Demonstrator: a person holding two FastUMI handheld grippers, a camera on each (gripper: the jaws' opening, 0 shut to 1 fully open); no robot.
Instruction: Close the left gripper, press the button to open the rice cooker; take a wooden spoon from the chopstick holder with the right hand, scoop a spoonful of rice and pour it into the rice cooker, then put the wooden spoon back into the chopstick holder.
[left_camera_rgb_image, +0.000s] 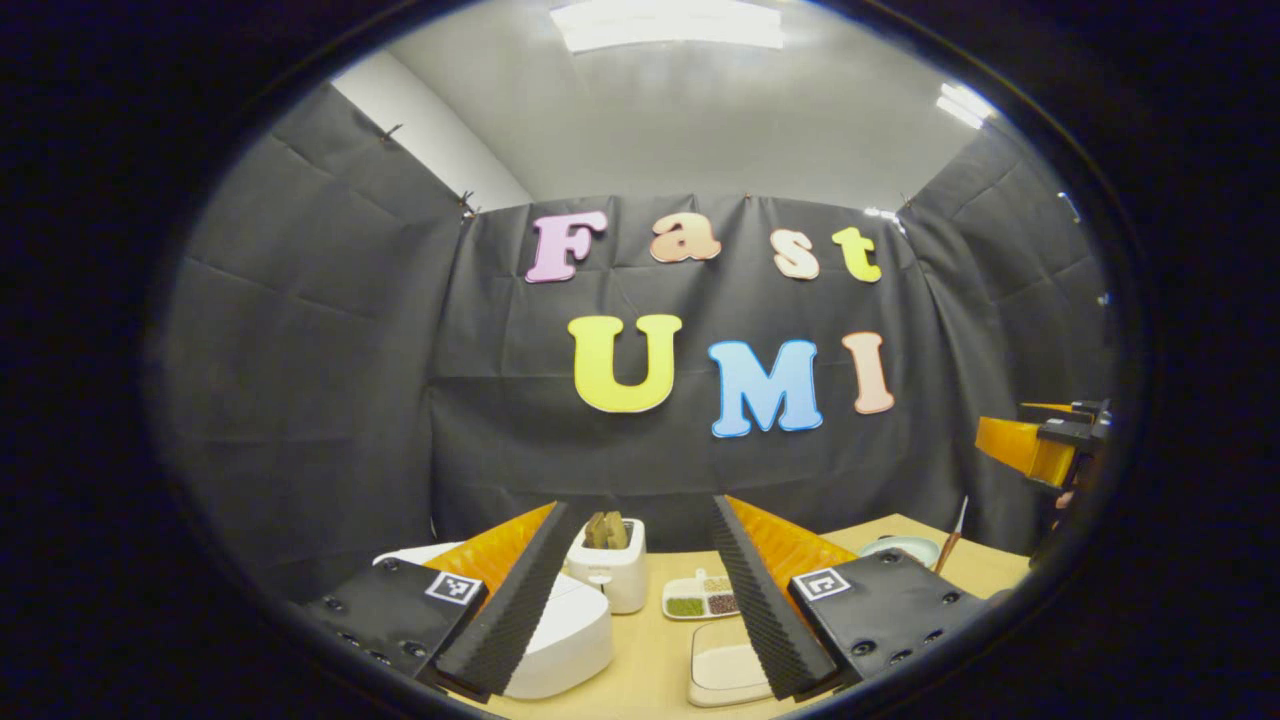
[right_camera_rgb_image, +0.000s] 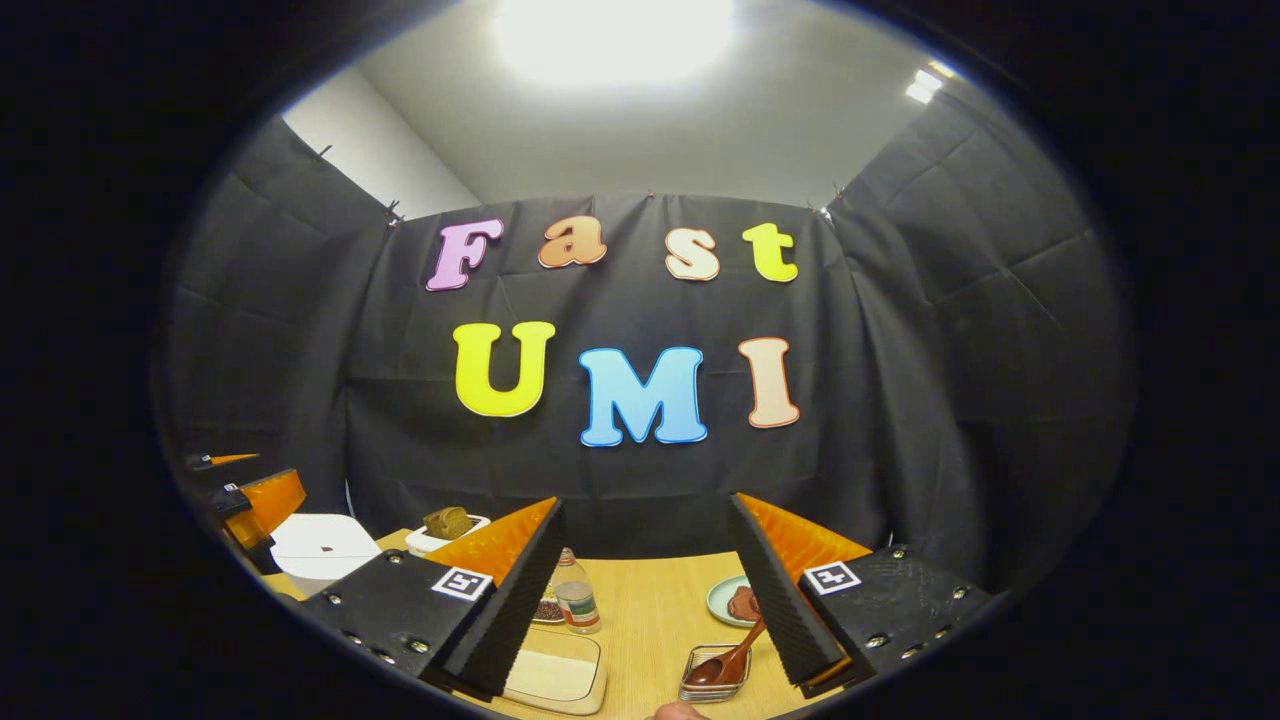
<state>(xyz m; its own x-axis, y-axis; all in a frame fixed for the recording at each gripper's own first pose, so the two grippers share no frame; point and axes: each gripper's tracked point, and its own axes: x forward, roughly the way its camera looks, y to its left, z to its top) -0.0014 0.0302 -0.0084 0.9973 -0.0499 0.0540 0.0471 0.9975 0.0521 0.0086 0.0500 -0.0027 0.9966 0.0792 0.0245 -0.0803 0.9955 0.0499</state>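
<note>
In the left gripper view the white rice cooker (left_camera_rgb_image: 560, 640) sits low at the left with its lid down, partly behind my left finger. My left gripper (left_camera_rgb_image: 646, 508) stands open above the table, holding nothing. In the right gripper view my right gripper (right_camera_rgb_image: 645, 505) is open too. Below it a small metal chopstick holder (right_camera_rgb_image: 700, 690) holds the wooden spoon (right_camera_rgb_image: 728, 662), whose handle leans up behind the right finger. A shallow tray of rice (right_camera_rgb_image: 550, 675) lies at the left finger's base. The rice cooker (right_camera_rgb_image: 320, 548) and the left gripper (right_camera_rgb_image: 250, 500) are at far left.
A white toaster with bread (left_camera_rgb_image: 610, 565), a divided dish of beans (left_camera_rgb_image: 700, 597) and the rice tray (left_camera_rgb_image: 725, 665) lie between my left fingers. The other gripper (left_camera_rgb_image: 1030, 445) hangs at far right. A small bottle (right_camera_rgb_image: 577, 592) and a plate (right_camera_rgb_image: 722, 598) stand on the wooden table (right_camera_rgb_image: 650, 610).
</note>
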